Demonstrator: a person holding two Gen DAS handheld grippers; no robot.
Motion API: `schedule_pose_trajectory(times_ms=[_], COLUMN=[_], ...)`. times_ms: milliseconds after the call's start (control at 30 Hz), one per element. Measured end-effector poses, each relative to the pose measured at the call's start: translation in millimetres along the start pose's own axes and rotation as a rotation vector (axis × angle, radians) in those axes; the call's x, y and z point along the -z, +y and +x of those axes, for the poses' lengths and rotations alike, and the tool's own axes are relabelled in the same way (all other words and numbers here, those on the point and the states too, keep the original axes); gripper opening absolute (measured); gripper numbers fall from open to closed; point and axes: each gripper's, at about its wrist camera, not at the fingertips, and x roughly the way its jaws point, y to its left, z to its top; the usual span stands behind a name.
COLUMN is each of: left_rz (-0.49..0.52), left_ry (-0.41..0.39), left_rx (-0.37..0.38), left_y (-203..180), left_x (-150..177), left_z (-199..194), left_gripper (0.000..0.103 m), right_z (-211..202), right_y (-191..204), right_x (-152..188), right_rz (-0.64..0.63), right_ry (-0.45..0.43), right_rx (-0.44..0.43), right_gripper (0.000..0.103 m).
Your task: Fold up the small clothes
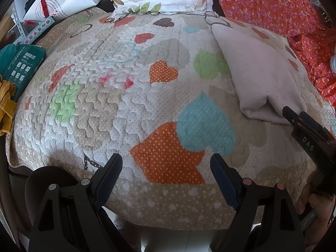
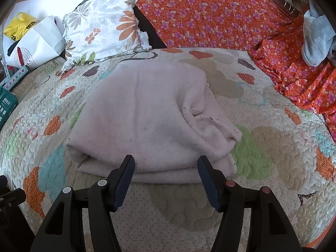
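Note:
A pale pink knit garment (image 2: 147, 121) lies folded in layers on the heart-patterned quilt (image 2: 273, 147). It also shows in the left wrist view (image 1: 258, 73) at the right side. My right gripper (image 2: 166, 161) is open and empty, its fingertips just at the garment's near folded edge. My left gripper (image 1: 167, 159) is open and empty over bare quilt (image 1: 105, 105), well to the left of the garment. The right gripper's body (image 1: 310, 138) shows in the left wrist view beside the garment's near corner.
A floral pillow (image 2: 105, 25) lies at the quilt's far edge. An orange flowered cloth (image 2: 220, 14) covers the back right, with a light blue towel (image 2: 317, 40) on it. White paper bags (image 2: 40, 42), a teal box (image 1: 23, 63) and a yellow cloth (image 1: 6, 105) sit at the left.

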Motion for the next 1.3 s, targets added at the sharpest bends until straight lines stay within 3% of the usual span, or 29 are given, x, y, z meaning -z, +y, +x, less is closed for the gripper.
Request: schedule_pose_trajectory(times_ms=[967,1300], left_rz=[0.001,-0.011], left_ry=[-0.035,-0.119], left_rx=[-0.008,-0.02], left_y=[-2,0], left_x=[7,9], left_z=[-24,-44], left_gripper=[0.085,0.085], right_z=[-12,-23], right_y=[-1,-4], right_x=[-2,-3], right_rz=[-0.06,-0.054], right_ry=[-0.035,-0.06], right_rx=[-0.008,-0.005], right_gripper=[0.068,0.069])
